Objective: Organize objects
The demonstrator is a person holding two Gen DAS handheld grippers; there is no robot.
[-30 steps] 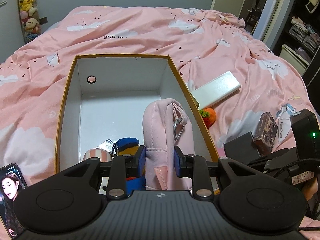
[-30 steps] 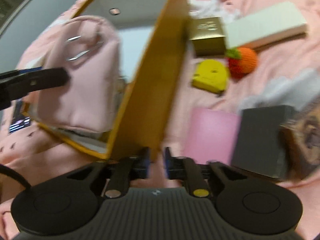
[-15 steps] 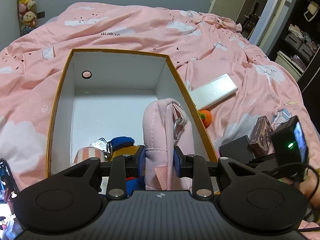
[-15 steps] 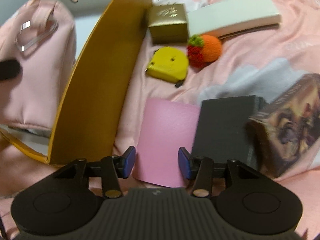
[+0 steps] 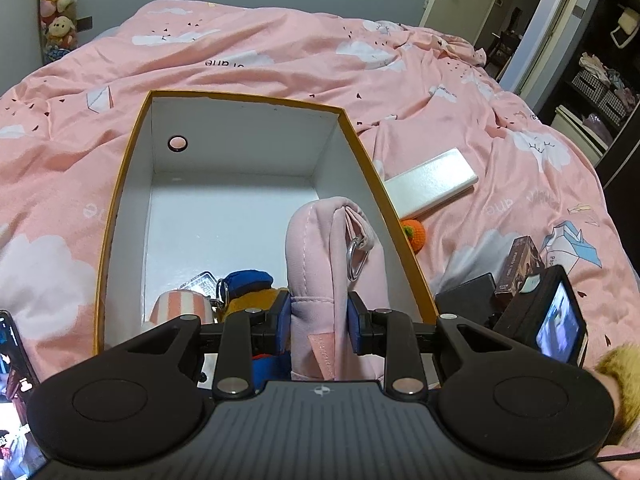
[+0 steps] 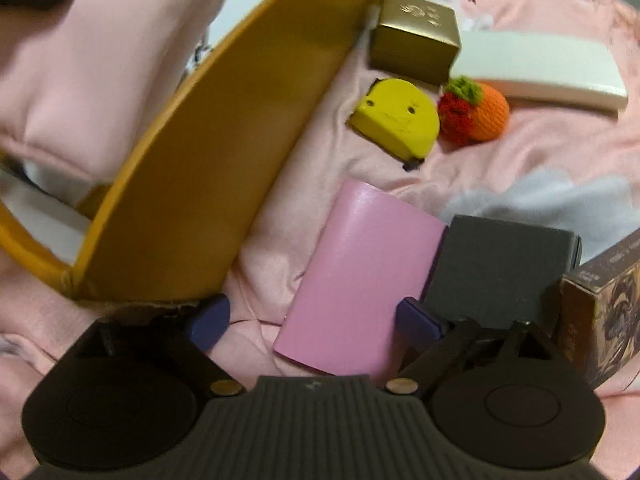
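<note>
Pinching the pink pouch (image 5: 336,256) over the box (image 5: 120,200), left tool (image 5: 319,320); right tool (image 6: 316,322) just spread around the pink card (image 6: 360,276).

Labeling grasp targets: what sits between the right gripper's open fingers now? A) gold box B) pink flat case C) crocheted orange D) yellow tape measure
B: in the right wrist view, the right gripper has just opened wide and straddles the near end of the pink flat case, pads not touching it.

I see a patterned brown carton (image 6: 604,312) cut off at right; my gripper hides the soft pink fabric pouch's (image 5: 332,264) base.
</note>
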